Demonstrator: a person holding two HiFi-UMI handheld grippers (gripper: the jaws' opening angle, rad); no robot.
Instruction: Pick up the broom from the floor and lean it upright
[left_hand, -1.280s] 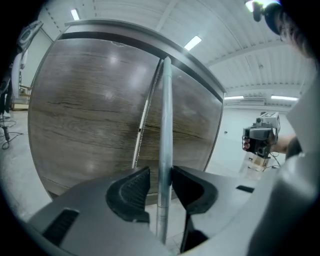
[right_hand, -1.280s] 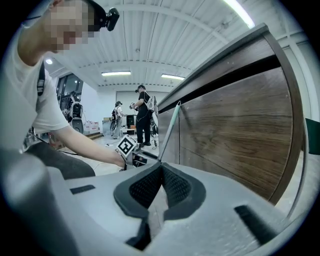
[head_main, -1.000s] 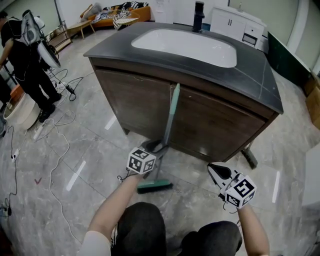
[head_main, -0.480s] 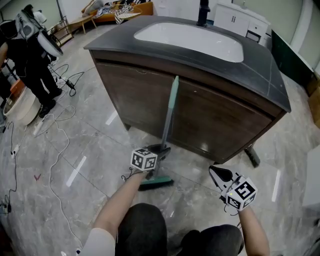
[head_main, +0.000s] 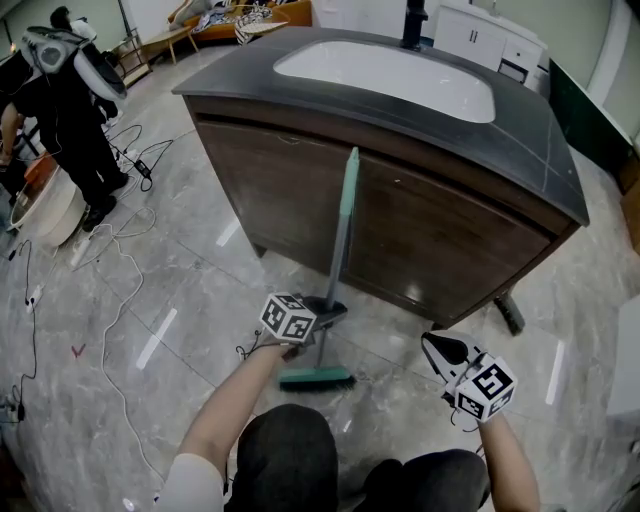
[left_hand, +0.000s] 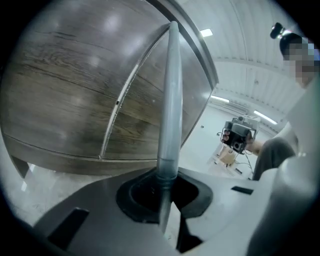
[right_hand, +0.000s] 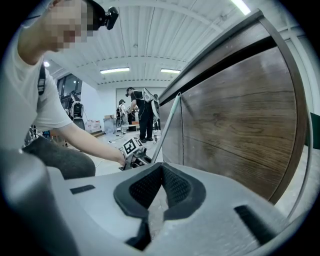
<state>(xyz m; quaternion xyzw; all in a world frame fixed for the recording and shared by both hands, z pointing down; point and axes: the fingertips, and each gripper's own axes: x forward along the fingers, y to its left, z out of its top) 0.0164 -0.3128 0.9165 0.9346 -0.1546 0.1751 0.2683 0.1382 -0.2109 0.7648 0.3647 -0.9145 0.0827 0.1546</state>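
- Broom (head_main: 340, 240): head on the floor (head_main: 180, 290), handle propped against the vanity cabinet (head_main: 440, 240), so it stands near upright.
- Left gripper (head_main: 325, 310): fingers closing round the lower handle, probably steadying the lean.
- Right gripper (head_main: 441, 350): fingers together, empty, held clear.
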